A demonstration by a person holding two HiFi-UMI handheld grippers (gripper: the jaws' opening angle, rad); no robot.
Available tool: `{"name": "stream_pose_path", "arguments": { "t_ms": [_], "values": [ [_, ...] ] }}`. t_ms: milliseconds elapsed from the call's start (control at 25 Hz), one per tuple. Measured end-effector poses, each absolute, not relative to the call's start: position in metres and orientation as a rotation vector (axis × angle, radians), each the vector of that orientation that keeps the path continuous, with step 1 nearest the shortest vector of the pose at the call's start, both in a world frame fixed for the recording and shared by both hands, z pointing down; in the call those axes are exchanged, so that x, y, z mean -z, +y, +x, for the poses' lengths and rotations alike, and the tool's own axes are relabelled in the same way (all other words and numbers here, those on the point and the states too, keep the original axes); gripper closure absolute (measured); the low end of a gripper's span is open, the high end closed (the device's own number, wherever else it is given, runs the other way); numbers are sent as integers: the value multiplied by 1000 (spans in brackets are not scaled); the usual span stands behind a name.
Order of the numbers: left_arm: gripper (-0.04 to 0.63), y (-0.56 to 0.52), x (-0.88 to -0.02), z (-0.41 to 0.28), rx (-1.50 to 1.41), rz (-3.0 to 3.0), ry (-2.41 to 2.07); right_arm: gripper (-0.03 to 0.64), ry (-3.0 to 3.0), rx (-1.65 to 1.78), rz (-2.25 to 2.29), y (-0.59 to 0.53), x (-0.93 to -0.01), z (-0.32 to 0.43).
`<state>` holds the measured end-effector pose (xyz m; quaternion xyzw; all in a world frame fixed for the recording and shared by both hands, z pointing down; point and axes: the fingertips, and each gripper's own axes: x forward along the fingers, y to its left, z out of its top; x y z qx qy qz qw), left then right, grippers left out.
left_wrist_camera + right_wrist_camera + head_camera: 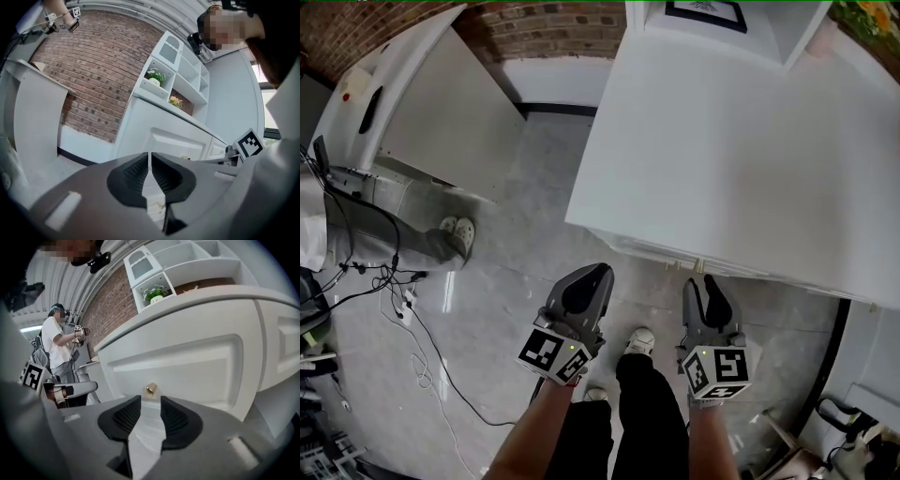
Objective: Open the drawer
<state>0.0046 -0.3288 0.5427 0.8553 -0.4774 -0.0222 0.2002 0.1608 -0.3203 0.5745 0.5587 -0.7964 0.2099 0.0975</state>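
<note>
Brass was the colour of the small cone-shaped knob (pixel 150 389) that I had to take. It sat low on the white panelled drawer front (pixel 187 357), which looked fully pushed in, at the near face of the white cabinet (pixel 741 141) on the right of the scene. The right gripper (pixel 150 401) pointed at it with its jaws spread wide and nothing between the pads. The knob stood just beyond the fingertips, roughly centred on the gap.

To do this well, I judged I should ease that gripper forward until the knob lay well between the ribbed pads, then close on its narrow neck rather than its flared end. A tapered knob this small could slip out of a shallow pinch. The pull should then run straight back towards me, level and without twist, so the drawer would not bind.

The left gripper (pixel 150 159) was clamped shut on nothing, to the left of the other and near the same cabinet face; I would hold it clear of the drawer's path. Beyond lay grey tiled floor (pixel 516 281) and a red brick wall (pixel 93 61) at the far left.
</note>
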Motion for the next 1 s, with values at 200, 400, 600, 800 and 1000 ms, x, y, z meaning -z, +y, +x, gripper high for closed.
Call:
{"name": "stream_pose_path", "arguments": {
  "t_ms": [200, 400, 600, 800, 1000],
  "values": [
    [571, -331, -556, 0, 74, 2380, -1362, 489, -2343, -520, 1779, -330, -570, 156],
    [571, -336, -563, -2, 69, 2386, -1375, 489, -2335, -484, 1855, -340, -567, 152],
    [570, -337, -563, -5, 93, 2379, -1384, 499, -2264, -419, 1923, -342, -565, 155],
    [570, -334, -566, -7, 103, 2366, -1381, 523, -2177, -374, 1989, -345, -566, 152],
    [569, -330, -570, -8, 90, 2358, -1379, 534, -2183, -401, 1989, -344, -568, 152]
  ]
}}
